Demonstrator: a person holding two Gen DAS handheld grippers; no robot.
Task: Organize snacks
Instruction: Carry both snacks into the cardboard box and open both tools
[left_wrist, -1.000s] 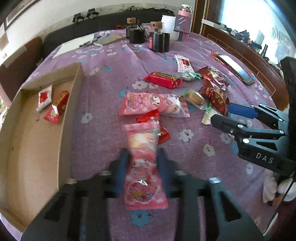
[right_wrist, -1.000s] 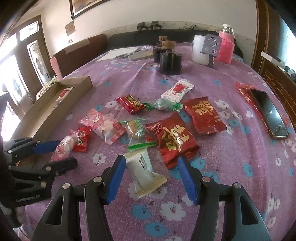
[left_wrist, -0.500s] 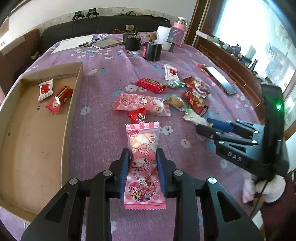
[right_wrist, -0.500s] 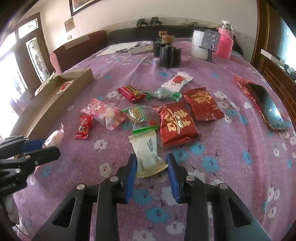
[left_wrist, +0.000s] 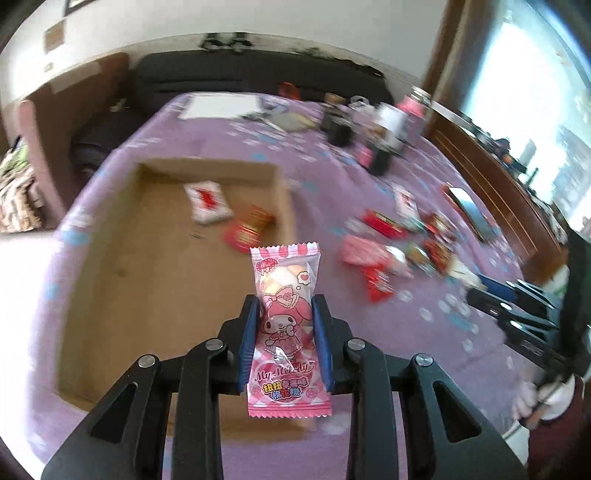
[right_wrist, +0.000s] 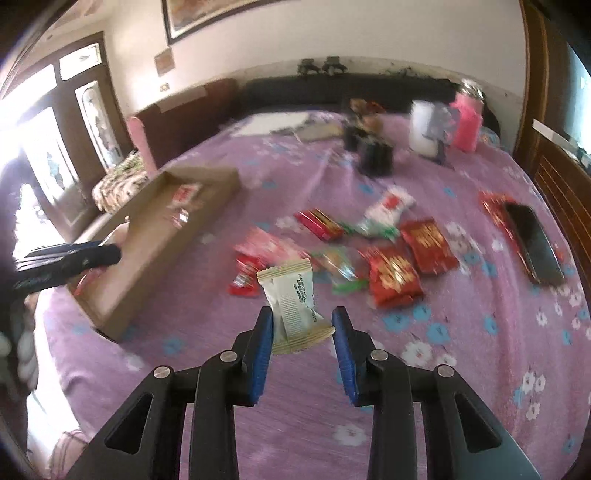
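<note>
My left gripper (left_wrist: 284, 332) is shut on a pink My Melody snack packet (left_wrist: 284, 280), held upright in the air above the near right part of the cardboard box (left_wrist: 147, 258). A white packet (left_wrist: 208, 201) and a red one (left_wrist: 249, 229) lie inside the box. My right gripper (right_wrist: 303, 332) is shut on a white snack packet (right_wrist: 291, 295), lifted off the purple cloth, with the box (right_wrist: 155, 251) to its left. Several loose snacks (right_wrist: 395, 277) lie on the cloth ahead of it. The left gripper (right_wrist: 74, 254) shows by the box's near side.
A phone (right_wrist: 532, 240) lies at the table's right side. Black cups (right_wrist: 373, 155), a white cup (right_wrist: 423, 127) and a pink bottle (right_wrist: 467, 118) stand at the far end. Papers lie at the back. A wooden bench runs along the right edge.
The left gripper rose and swung left with the pink packet, from the cloth to over the box. The right gripper shut on the white packet and lifted it off the cloth.
</note>
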